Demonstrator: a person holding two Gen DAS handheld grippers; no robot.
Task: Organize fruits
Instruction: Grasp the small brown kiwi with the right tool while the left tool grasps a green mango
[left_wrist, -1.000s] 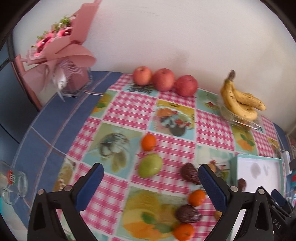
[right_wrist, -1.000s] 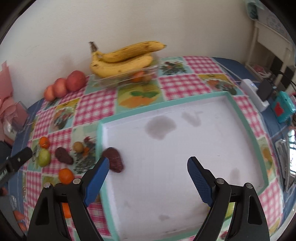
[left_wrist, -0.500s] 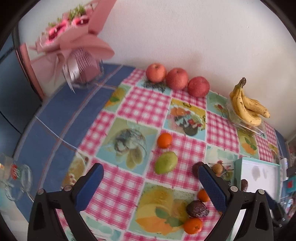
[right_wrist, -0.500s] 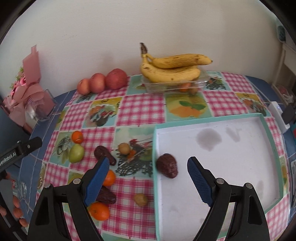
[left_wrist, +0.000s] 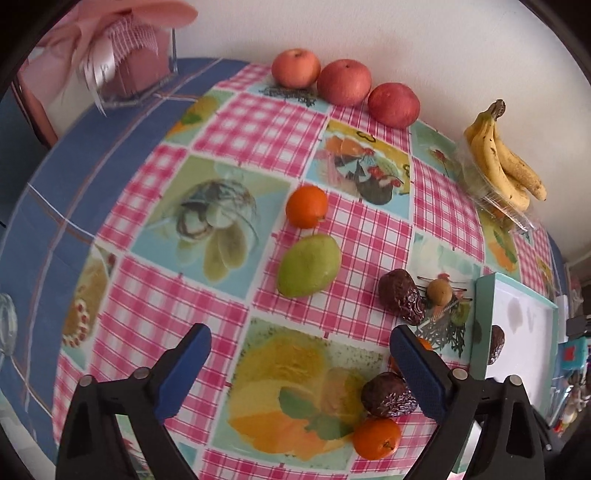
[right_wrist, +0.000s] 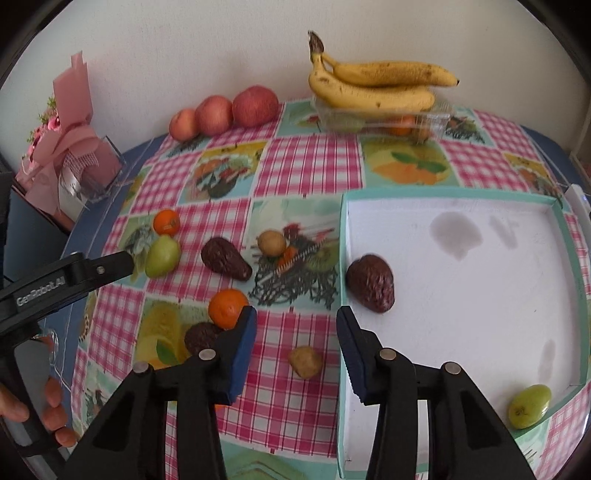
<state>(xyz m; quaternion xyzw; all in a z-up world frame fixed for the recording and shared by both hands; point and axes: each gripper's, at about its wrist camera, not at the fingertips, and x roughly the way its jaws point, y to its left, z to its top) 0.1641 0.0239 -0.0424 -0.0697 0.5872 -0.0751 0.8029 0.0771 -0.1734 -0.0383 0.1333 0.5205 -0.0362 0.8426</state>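
Loose fruit lies on a checked tablecloth: a green pear (left_wrist: 308, 266) (right_wrist: 162, 255), an orange (left_wrist: 306, 206) (right_wrist: 166, 221), dark avocados (left_wrist: 402, 296) (right_wrist: 226, 258), more oranges (left_wrist: 376, 438) (right_wrist: 226, 308) and a small brown fruit (right_wrist: 305, 362). A white tray with a teal rim (right_wrist: 342, 236) holds one avocado (right_wrist: 371, 283) and a green fruit (right_wrist: 529, 406). My left gripper (left_wrist: 299, 373) is open and empty, short of the pear. My right gripper (right_wrist: 297, 343) is open and empty, just above the small brown fruit, beside the tray's left rim.
Three apples (left_wrist: 344, 82) (right_wrist: 255, 106) line the back wall. Bananas (right_wrist: 373, 85) (left_wrist: 502, 162) rest on a clear plastic box. A pink bouquet in a clear holder (right_wrist: 77, 162) stands at the back left. A white device (right_wrist: 580, 199) lies right of the tray.
Both grippers have swung left and down towards the loose fruit. The right gripper's jaws have narrowed and now frame the small brown fruit. The left gripper has come closer to the pear.
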